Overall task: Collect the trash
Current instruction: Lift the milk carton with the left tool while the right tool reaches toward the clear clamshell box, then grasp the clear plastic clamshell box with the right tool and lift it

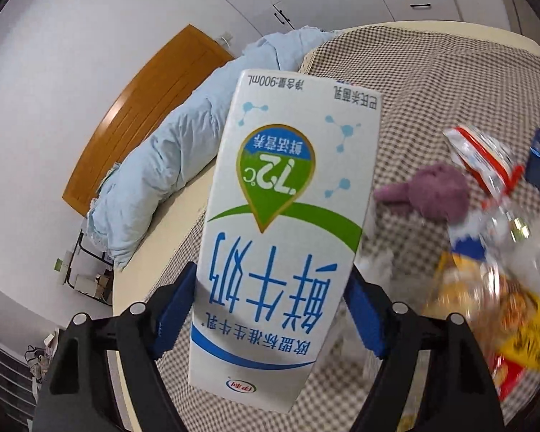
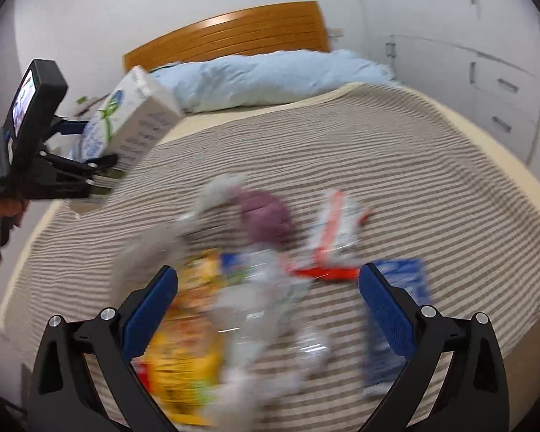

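Observation:
A tall white milk carton (image 1: pixel 284 216) with green and blue print stands between the blue pads of my left gripper (image 1: pixel 271 273), which is shut on its sides and holds it in the air above the bed's left side. The right wrist view shows the same carton (image 2: pixel 133 118) tilted in the left gripper (image 2: pixel 90 165). My right gripper (image 2: pixel 269 273) is open over a blurred heap of trash: a yellow snack packet (image 2: pixel 190 342), clear plastic (image 2: pixel 262 316), a red-and-white wrapper (image 2: pixel 336 237) and a blue packet (image 2: pixel 410 273). Nothing sits between its pads.
The trash lies on a bed with a brown checked cover (image 2: pixel 378 151). A purple plush toy (image 2: pixel 266 216) and white tissue (image 2: pixel 216 190) lie among it. A light blue duvet (image 2: pixel 270 75) is bunched by the wooden headboard (image 2: pixel 234 28). White cupboards (image 2: pixel 504 90) line the right wall.

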The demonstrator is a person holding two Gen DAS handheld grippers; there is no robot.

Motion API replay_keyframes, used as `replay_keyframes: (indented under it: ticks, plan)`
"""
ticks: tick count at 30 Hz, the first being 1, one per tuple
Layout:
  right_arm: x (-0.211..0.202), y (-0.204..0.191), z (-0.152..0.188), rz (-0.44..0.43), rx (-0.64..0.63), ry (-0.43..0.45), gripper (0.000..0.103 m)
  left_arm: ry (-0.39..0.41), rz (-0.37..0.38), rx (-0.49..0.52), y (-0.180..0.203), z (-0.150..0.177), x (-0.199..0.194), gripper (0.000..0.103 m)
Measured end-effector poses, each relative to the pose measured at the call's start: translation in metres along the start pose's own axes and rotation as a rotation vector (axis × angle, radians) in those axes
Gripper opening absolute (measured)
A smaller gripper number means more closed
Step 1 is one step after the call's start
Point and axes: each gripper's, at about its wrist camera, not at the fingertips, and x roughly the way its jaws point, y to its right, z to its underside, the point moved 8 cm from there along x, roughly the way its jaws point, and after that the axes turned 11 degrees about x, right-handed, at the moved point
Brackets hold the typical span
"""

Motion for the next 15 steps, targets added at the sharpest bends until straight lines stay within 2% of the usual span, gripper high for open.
replay_keyframes:
  ticks: [3, 10, 13, 14, 15]
  plan:
    - [0.010, -0.038, 0.023, -0.045, 0.030, -0.012, 0.097, 0.008, 0.009, -0.007, 0.005, 0.022, -0.014, 0.076]
    - [0.045, -0.078, 0.052, -0.075, 0.206, -0.048, 0.097, -0.011, 0.077, -0.068, 0.024, 0.075, -0.020, 0.076]
    - [0.057, -0.086, 0.055, -0.047, 0.266, -0.019, 0.088, -0.024, 0.123, -0.143, 0.025, 0.098, -0.018, 0.076]
    - [0.061, -0.086, 0.054, -0.020, 0.280, 0.002, 0.083, -0.029, 0.127, -0.163, 0.023, 0.105, -0.017, 0.076]
    - [0.067, -0.085, 0.053, 0.003, 0.292, 0.014, 0.082, -0.036, 0.125, -0.177, 0.022, 0.112, -0.015, 0.076]
